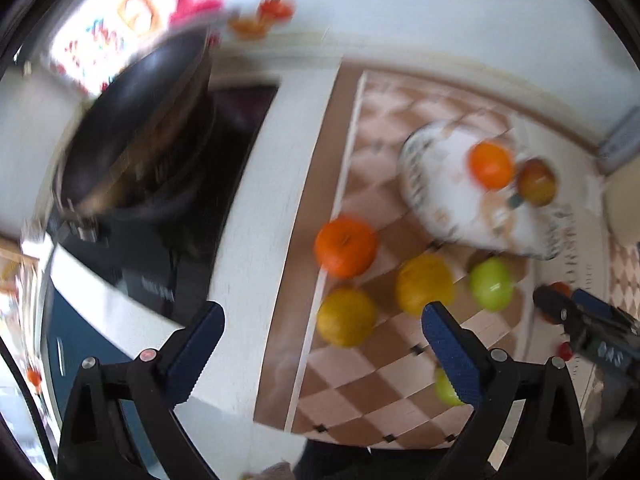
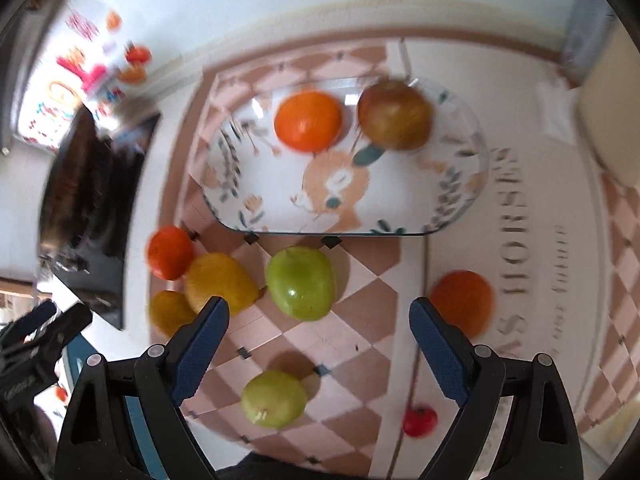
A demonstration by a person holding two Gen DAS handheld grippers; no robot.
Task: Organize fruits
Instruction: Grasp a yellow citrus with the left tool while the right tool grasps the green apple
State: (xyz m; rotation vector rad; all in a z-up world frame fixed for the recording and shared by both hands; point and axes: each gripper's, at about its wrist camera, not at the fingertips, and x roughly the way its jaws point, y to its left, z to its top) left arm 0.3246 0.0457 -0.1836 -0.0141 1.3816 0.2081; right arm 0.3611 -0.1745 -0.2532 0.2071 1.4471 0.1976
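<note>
A patterned oval plate (image 2: pixel 460 184) holds an orange (image 2: pixel 308 120) and a red-brown apple (image 2: pixel 394 116); the plate also shows in the left wrist view (image 1: pixel 424 184). In front of it lie a green apple (image 2: pixel 301 283), a second green apple (image 2: pixel 274 398), two yellow fruits (image 2: pixel 220 282) (image 2: pixel 170 312), two oranges (image 2: pixel 170 252) (image 2: pixel 462 302) and a small red fruit (image 2: pixel 419 420). My right gripper (image 2: pixel 320 344) is open and empty above the green apples. My left gripper (image 1: pixel 322 350) is open and empty near a yellow fruit (image 1: pixel 346 316).
A checkered mat (image 2: pixel 360 320) covers the white counter. A black pan (image 1: pixel 136 132) sits on a dark stove (image 1: pixel 168 272) at the left. Colourful stickers (image 1: pixel 136 12) are on the back wall. A cream container (image 2: pixel 612 128) stands at the right.
</note>
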